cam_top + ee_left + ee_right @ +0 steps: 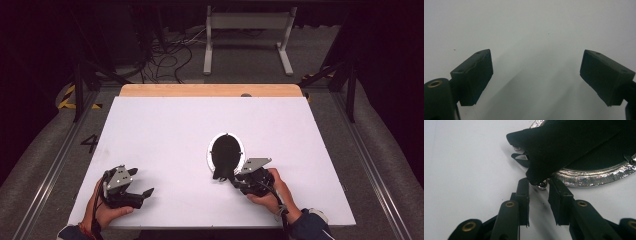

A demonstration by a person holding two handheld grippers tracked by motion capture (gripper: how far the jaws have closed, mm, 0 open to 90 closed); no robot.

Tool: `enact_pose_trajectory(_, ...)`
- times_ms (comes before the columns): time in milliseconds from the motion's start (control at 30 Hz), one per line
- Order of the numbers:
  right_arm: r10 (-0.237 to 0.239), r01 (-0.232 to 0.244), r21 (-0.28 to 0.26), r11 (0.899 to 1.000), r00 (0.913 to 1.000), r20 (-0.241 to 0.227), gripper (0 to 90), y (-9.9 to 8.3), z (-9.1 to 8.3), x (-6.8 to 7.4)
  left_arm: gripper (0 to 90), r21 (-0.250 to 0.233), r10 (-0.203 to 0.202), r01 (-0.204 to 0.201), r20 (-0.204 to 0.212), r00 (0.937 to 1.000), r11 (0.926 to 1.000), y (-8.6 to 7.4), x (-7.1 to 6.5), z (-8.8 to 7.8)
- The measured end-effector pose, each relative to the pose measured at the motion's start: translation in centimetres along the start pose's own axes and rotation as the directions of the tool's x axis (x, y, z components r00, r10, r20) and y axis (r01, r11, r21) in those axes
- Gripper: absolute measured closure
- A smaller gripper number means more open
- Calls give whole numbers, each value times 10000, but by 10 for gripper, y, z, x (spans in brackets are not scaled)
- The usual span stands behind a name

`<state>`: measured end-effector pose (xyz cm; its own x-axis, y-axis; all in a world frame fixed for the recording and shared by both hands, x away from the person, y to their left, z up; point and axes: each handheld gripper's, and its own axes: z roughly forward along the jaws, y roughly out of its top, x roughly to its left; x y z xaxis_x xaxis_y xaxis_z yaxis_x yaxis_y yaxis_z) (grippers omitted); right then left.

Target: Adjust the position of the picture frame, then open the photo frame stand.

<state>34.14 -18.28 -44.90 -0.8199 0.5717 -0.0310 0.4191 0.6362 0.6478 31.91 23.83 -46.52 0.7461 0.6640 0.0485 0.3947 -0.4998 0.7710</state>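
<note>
The black cloth [564, 147] draped over the silver-rimmed plate [210, 150] mid-counter [165, 130] is being approached by the right hand-held gripper [538, 185], jaws narrowed around its near corner without clamping; the left hand-held gripper [142, 192] is being held wide apart, well away.

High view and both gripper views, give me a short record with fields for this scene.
Surface: white table
Object: silver-rimmed oval frame with black cloth lying over it
Right gripper: jaws narrowly apart at the cloth's lower tip, a small shiny bead between them; grip cannot be told
Left gripper: jaws wide open, nothing between them, over bare table
</note>
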Motion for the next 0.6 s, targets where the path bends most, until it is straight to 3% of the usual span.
enact_pose_trajectory(267,10,-10,-137,9999,10000,-19,705,-2,0,0,130,-92,-183,182,-84,9998,9998,-2,2,-3)
enact_pose_trajectory(600,-51,53,-285,9996,10000,69,665,-3,0,-1,130,77,-31,31,29,10000,10000,-1,1,2)
